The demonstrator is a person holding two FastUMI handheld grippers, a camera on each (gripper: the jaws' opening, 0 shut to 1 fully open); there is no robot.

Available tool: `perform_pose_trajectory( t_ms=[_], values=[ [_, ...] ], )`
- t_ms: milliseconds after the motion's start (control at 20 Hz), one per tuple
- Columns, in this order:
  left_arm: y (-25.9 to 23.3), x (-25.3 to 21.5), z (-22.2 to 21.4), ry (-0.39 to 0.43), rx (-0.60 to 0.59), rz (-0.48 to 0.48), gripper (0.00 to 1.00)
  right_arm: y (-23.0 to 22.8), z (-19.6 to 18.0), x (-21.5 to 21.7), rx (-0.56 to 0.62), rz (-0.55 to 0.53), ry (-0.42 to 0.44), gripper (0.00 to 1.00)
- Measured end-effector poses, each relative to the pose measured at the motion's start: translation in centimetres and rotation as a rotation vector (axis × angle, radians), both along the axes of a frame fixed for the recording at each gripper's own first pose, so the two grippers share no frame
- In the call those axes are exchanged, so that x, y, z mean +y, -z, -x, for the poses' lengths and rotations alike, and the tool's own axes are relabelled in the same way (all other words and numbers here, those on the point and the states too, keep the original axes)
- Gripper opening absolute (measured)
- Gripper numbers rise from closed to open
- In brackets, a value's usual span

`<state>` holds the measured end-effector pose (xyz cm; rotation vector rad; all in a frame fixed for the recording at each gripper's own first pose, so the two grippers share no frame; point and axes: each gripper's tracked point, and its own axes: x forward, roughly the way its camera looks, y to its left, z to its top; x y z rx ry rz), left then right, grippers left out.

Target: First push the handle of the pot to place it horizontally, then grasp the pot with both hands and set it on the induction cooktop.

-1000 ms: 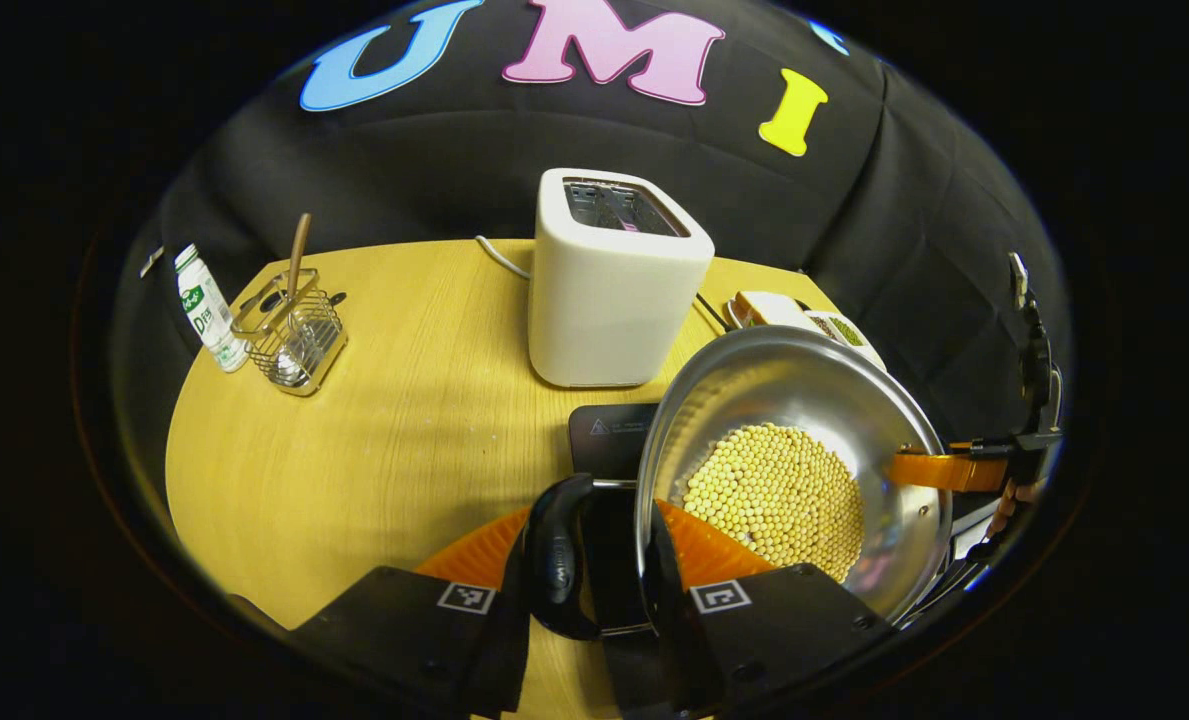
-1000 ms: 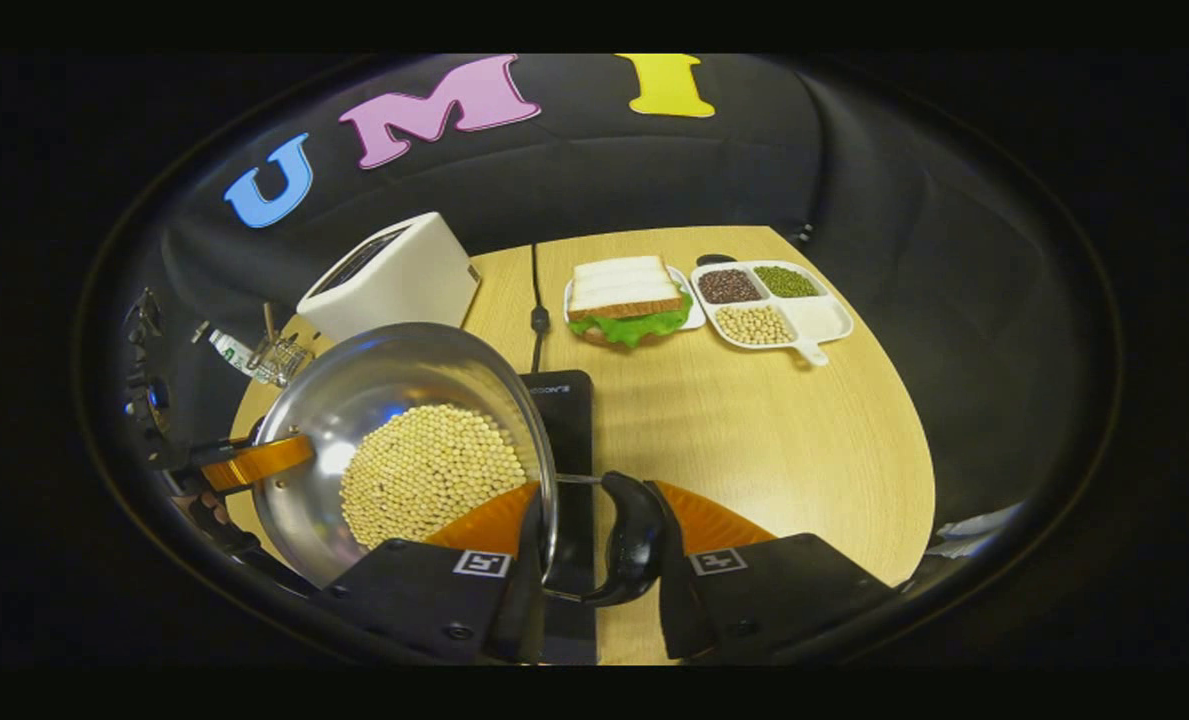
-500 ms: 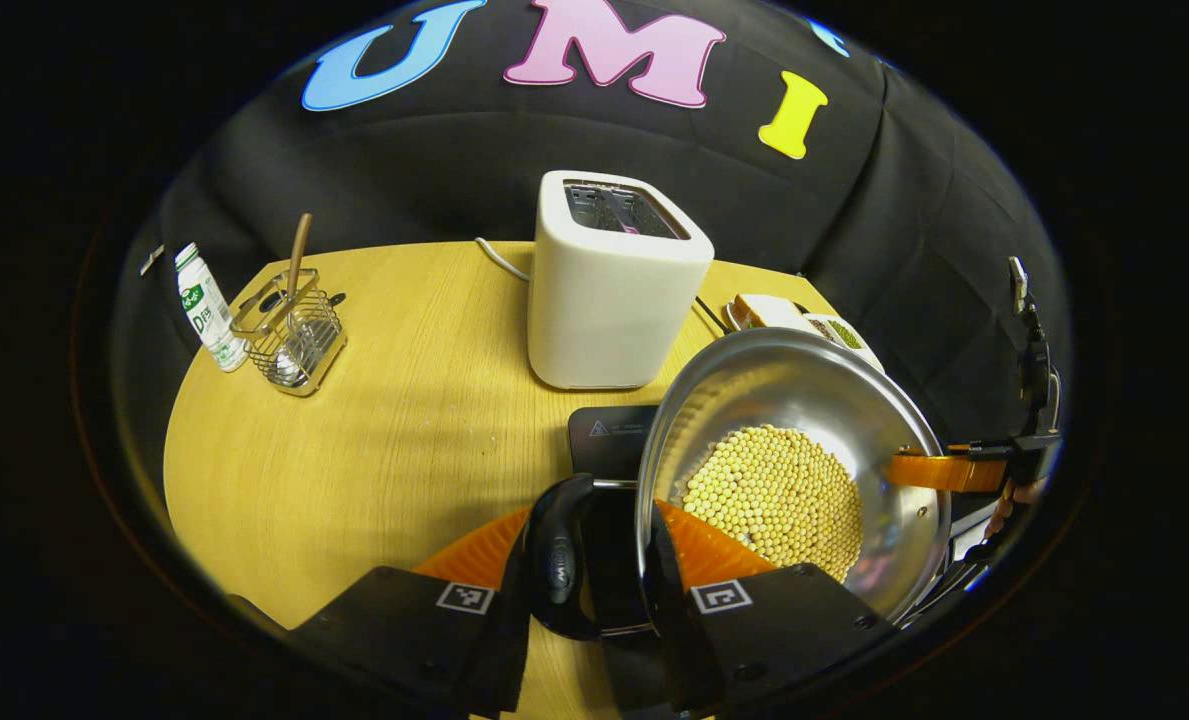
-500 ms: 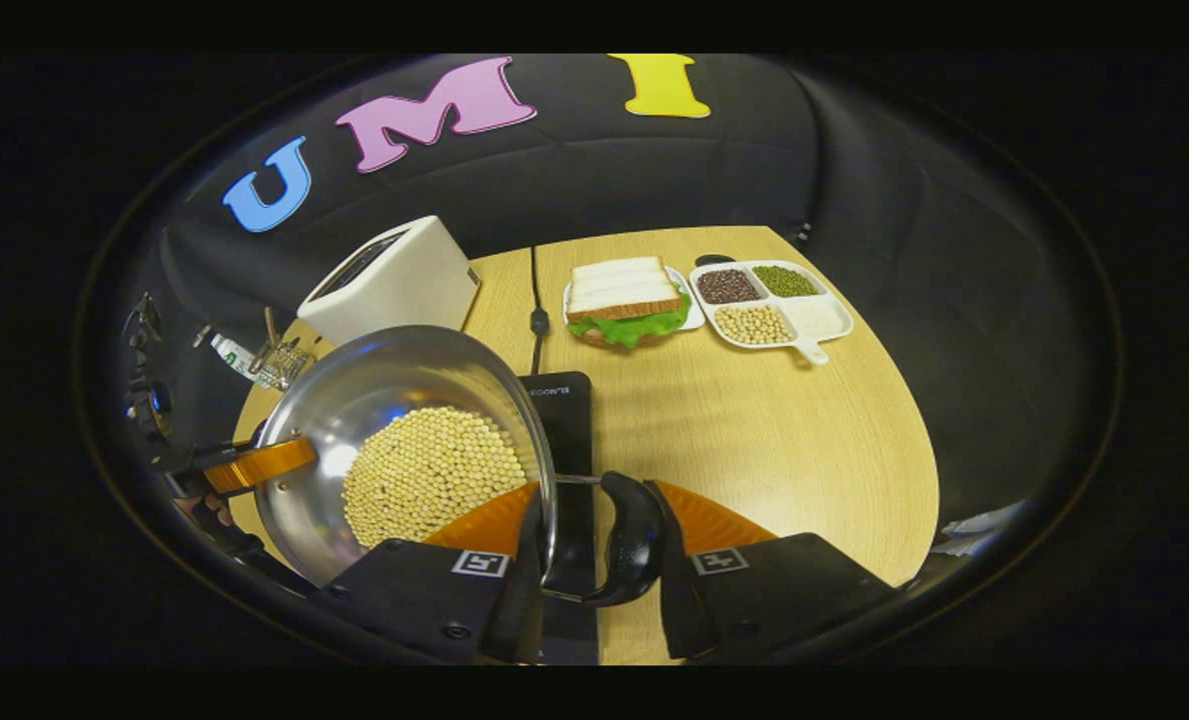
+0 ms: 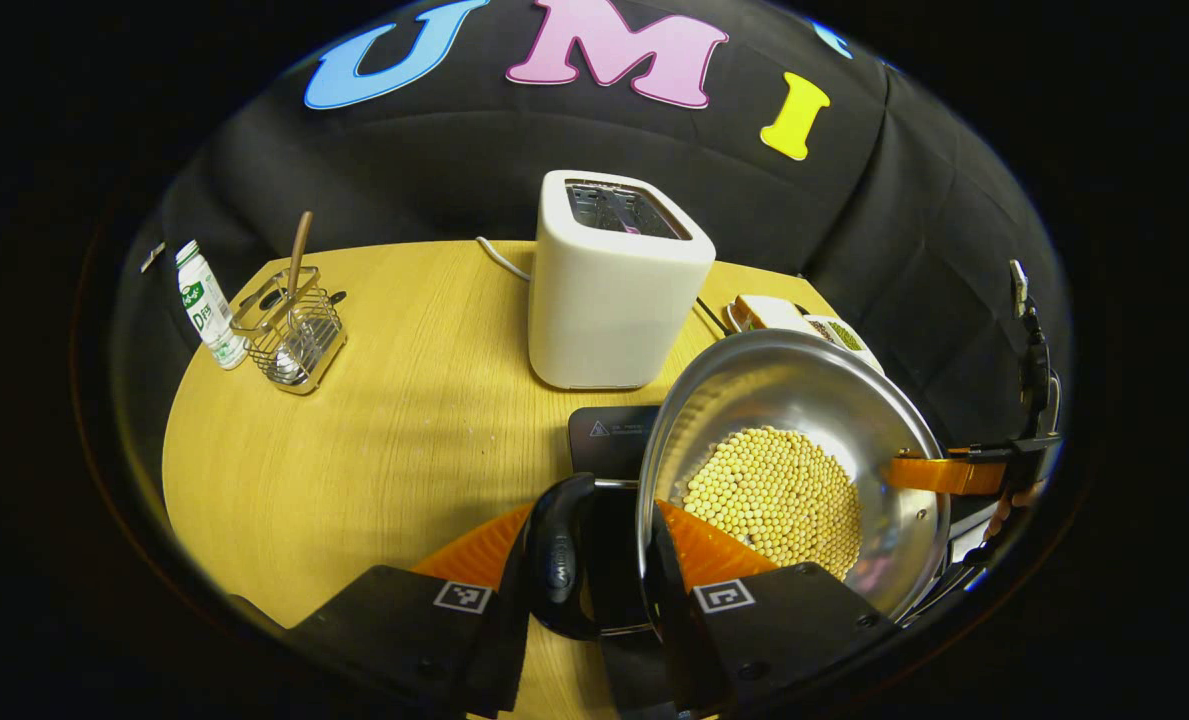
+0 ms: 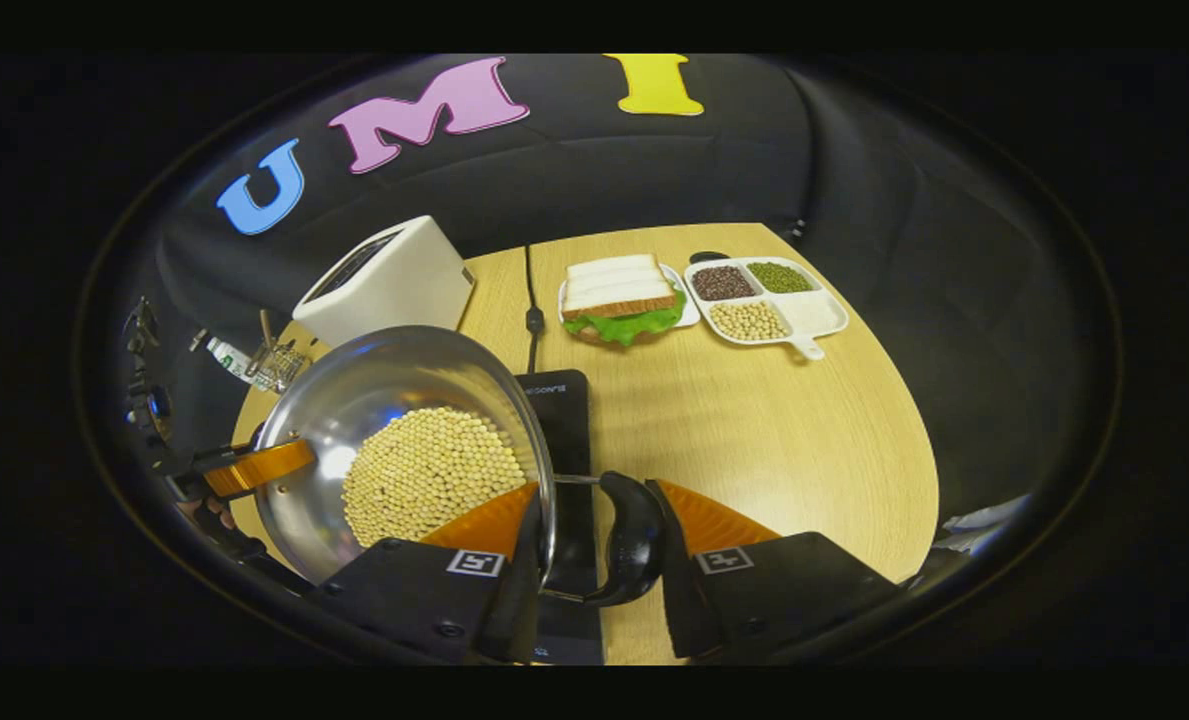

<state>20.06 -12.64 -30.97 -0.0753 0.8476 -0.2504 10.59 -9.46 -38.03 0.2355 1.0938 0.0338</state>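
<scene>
A steel pot holding soybeans is gripped from two opposite sides. My left gripper is shut on the pot's black side handle, one finger inside the rim and one outside. My right gripper is shut the same way on the opposite black handle of the pot. The black induction cooktop lies under the pot, its far end showing. Whether the pot touches it is hidden. Each gripper's finger also shows across the pot in the other gripper's view.
A white toaster stands just behind the cooktop. A small bottle and a wire utensil rack sit at the table's far left. A sandwich plate, a divided tray of beans and a black cable lie behind.
Almost nothing: both grippers keep their hold and the pot has drifted only a hair lower in the left gripper view.
</scene>
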Motion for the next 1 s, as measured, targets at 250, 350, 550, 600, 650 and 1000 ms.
perform_pose_trajectory(
  t_ms=[250, 350, 550, 600, 650, 1000],
  values=[
    [0.3, -0.2, 0.5, 0.018, 0.027, 0.003, 0.64, -0.3, -0.1, -0.1, -0.006, 0.034, 0.008, 0.61],
    [0.3, -0.3, 0.5, 0.009, 0.009, 0.008, 0.89, -0.8, -0.2, 0.6, -0.024, 0.01, 0.006, 0.75],
    [-1.3, -0.1, 0.8, 0.004, -0.03, 0.016, 0.95, -2.3, -0.4, 0.5, -0.061, 0.026, 0.032, 0.99],
    [-1.7, 0.2, 1.0, 0.003, -0.037, 0.001, 0.96, -2.9, -0.5, 0.4, -0.078, 0.029, 0.04, 0.99],
    [-2.4, 0.6, 1.2, 0.004, -0.055, -0.009, 0.95, -3.6, -0.6, 0.6, -0.1, 0.027, 0.046, 0.99],
    [-8.7, 1.8, 3.2, -0.033, -0.2, 0.02, 0.96, -10.2, -0.2, 0.3, -0.271, 0.061, 0.061, 0.99]
  ],
)
